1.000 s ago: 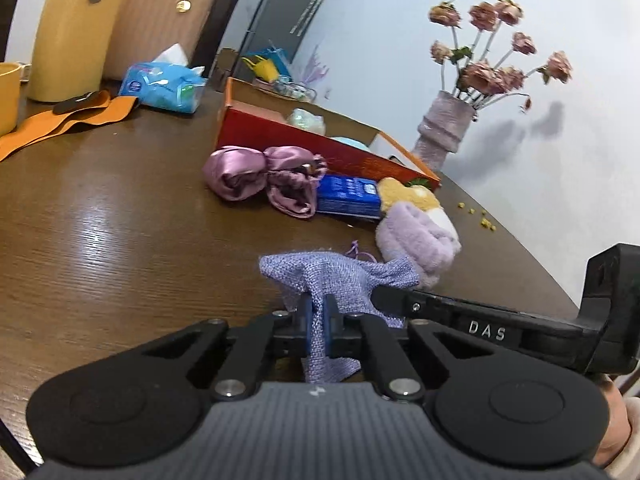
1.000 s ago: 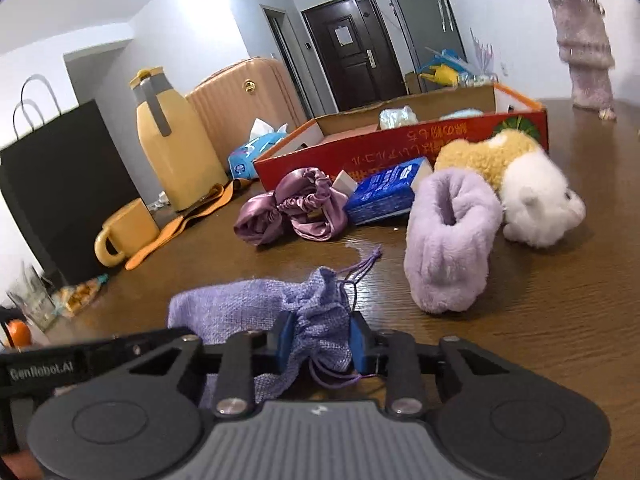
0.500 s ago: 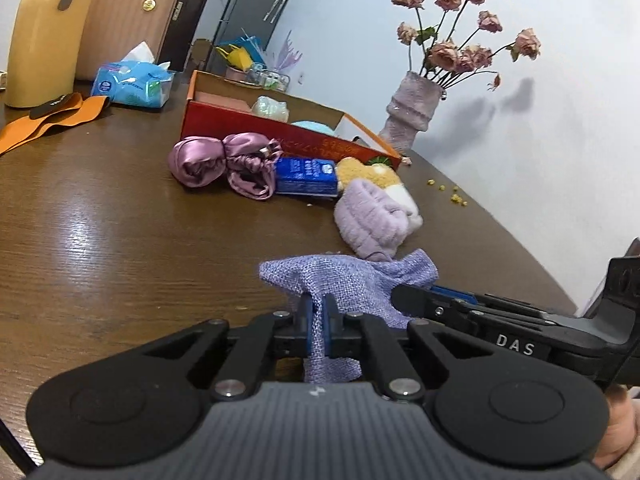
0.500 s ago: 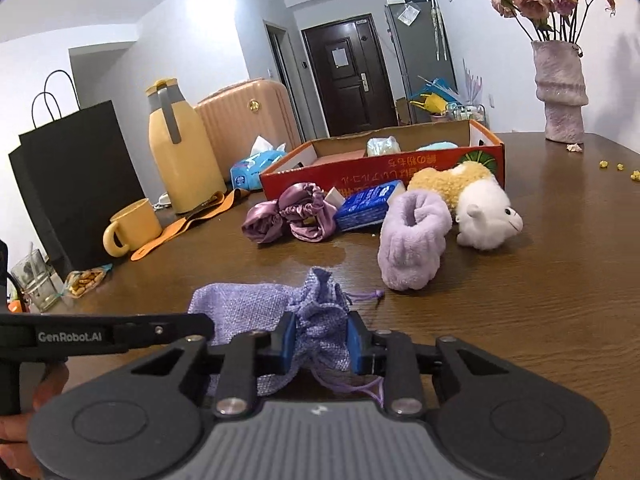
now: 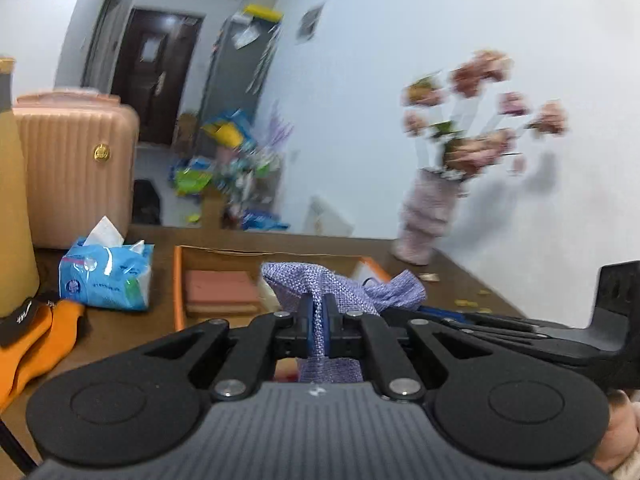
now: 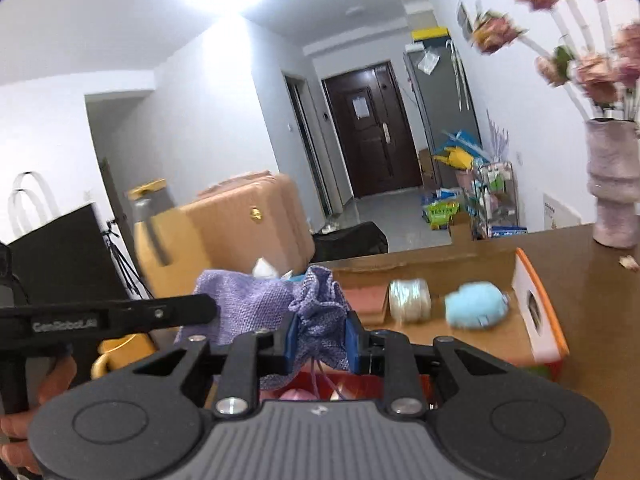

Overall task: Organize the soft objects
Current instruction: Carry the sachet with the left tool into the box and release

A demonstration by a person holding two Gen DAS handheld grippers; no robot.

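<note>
Both grippers hold one purple burlap drawstring pouch [image 5: 320, 284] in the air over the near side of the orange cardboard box [image 5: 180, 280]. My left gripper [image 5: 319, 314] is shut on its flat end. My right gripper [image 6: 322, 334] is shut on its gathered neck [image 6: 320, 300]. The box [image 6: 536, 320] holds a pink flat item [image 5: 218, 292], a white roll [image 6: 410, 300] and a light blue plush [image 6: 476, 308]. The other soft objects on the table lie hidden below the grippers.
A blue tissue pack [image 5: 106, 276], an orange strap [image 5: 36, 340] and a yellow jug [image 5: 12, 220] are left of the box. A pink suitcase [image 5: 76, 168] stands behind. A vase of flowers [image 6: 614, 196] stands at the right on the brown table [image 6: 596, 312].
Both grippers lifted the pouch off the table and carried it forward over the box. The scrunchies, slipper and plush toys dropped out of view.
</note>
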